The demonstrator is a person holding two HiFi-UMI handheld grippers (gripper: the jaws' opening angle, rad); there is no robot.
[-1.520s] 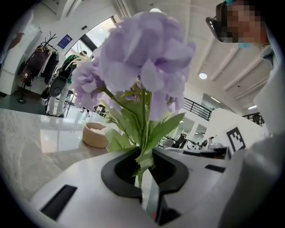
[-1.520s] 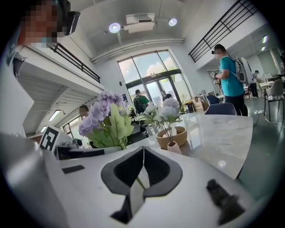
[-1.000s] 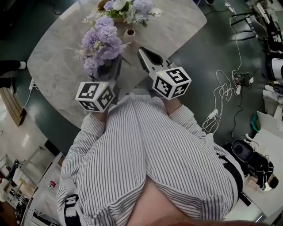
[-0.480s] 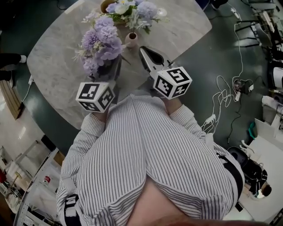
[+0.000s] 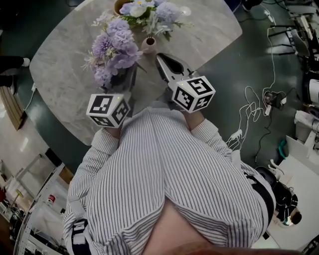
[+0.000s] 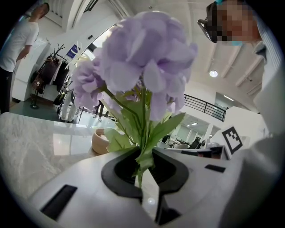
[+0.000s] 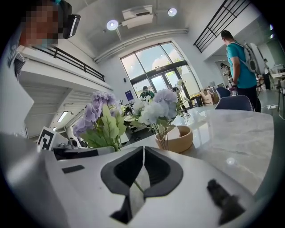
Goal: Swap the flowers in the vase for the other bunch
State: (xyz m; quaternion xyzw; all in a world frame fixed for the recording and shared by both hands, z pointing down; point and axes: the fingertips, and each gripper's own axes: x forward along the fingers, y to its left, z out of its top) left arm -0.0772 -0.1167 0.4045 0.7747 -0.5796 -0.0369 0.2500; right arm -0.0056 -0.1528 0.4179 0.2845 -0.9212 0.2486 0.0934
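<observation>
light: bright ceiling lamps | edges: dark fisheye vignette | foreground: soft

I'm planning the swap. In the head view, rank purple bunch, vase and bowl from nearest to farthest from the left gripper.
1. purple bunch: stem between the left gripper's jaws.
2. vase: ahead, to the right.
3. bowl: far side of the table.

The left arm [image 5: 102,142] and right arm [image 5: 209,133] reach forward side by side, elbows bent close to the body. The left gripper [image 6: 143,153] points nearly level, its jaws clamped on flower stems [image 6: 142,131]. The right gripper [image 7: 143,149], tipped slightly down, has its jaws pressed together with nothing held.
</observation>
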